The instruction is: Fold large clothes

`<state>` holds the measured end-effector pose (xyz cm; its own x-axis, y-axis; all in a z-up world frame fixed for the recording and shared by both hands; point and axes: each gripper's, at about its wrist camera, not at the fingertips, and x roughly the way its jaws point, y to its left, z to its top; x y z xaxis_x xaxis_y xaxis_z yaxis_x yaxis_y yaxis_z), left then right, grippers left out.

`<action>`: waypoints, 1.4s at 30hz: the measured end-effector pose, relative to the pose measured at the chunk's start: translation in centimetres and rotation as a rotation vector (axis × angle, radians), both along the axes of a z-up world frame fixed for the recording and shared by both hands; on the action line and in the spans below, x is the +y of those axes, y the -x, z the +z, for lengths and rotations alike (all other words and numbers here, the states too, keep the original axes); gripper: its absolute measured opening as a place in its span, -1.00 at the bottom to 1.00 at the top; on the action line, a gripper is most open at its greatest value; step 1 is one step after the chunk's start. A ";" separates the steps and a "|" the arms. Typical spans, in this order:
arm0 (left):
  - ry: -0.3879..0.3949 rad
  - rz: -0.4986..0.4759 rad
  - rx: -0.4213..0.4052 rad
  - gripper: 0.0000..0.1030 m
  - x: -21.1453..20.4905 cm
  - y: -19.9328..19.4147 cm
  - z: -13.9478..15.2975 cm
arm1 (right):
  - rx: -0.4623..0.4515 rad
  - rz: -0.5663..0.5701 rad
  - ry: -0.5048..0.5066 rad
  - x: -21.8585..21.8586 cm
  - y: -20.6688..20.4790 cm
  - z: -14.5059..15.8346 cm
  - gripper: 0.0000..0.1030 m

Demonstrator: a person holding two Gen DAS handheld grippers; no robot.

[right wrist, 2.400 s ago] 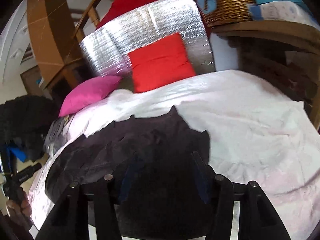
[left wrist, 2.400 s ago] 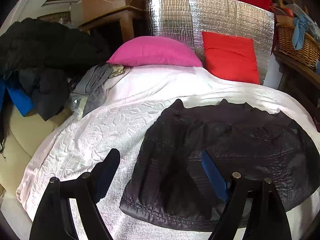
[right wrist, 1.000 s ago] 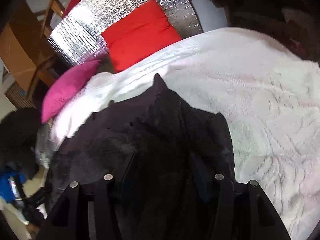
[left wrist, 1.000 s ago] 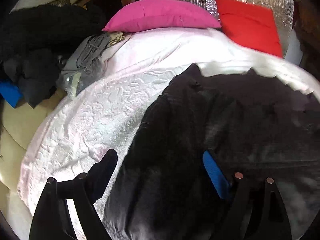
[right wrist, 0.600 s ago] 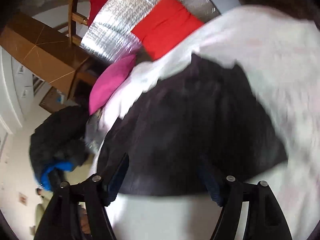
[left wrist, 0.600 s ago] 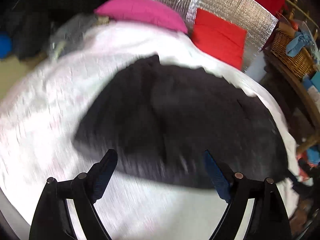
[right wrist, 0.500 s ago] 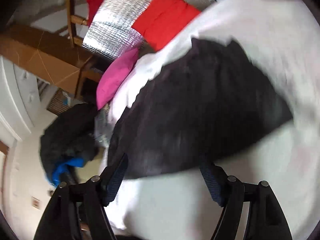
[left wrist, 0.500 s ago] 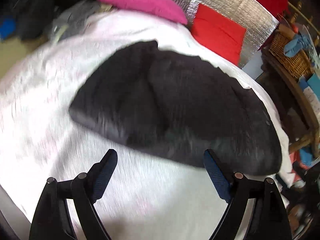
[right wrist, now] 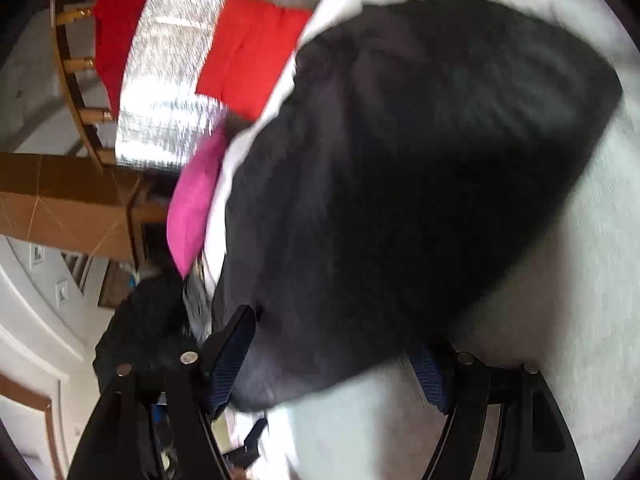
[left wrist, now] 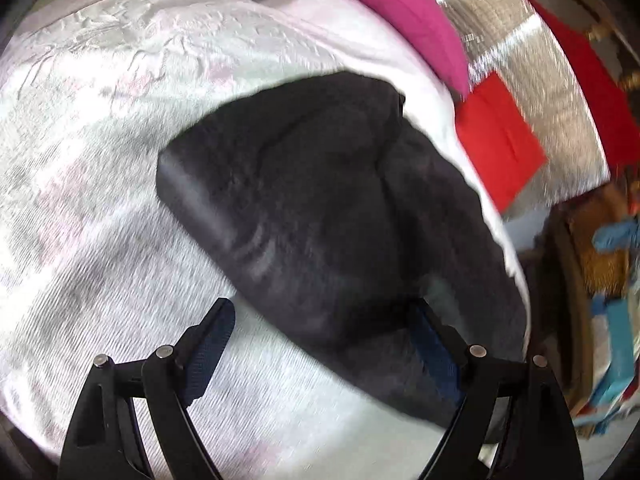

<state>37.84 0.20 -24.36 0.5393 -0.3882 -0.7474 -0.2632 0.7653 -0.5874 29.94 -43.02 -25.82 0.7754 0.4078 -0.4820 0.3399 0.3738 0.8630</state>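
Observation:
A black garment (left wrist: 328, 216) lies folded on the white bedspread (left wrist: 92, 152); it also shows in the right wrist view (right wrist: 420, 184). My left gripper (left wrist: 324, 344) is open and empty, held above the garment's near edge. My right gripper (right wrist: 340, 364) is open and empty, held above the garment's near edge from the other side. Both views are tilted and blurred by motion.
A pink pillow (left wrist: 404, 12) and a red cushion (left wrist: 496, 140) lie at the head of the bed against a silver foil panel (left wrist: 532, 56). A wicker basket (left wrist: 600, 264) stands at the right. Dark clothes (right wrist: 148, 320) are piled beside the bed.
Both grippers have pulled back and up from the garment and rolled sideways. The garment stays on the bed, folded smaller than 2.4 s ago.

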 end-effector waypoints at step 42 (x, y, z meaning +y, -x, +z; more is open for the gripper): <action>0.017 0.108 -0.101 -0.22 3.8 -0.4 2.6 | -0.065 -0.153 0.197 -6.2 4.5 2.9 -0.30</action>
<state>38.22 3.97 -21.73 0.6508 -0.3359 -0.6809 -0.2820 0.7257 -0.6275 25.48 -49.26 -22.96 0.8531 0.1863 -0.4874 0.3514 0.4856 0.8005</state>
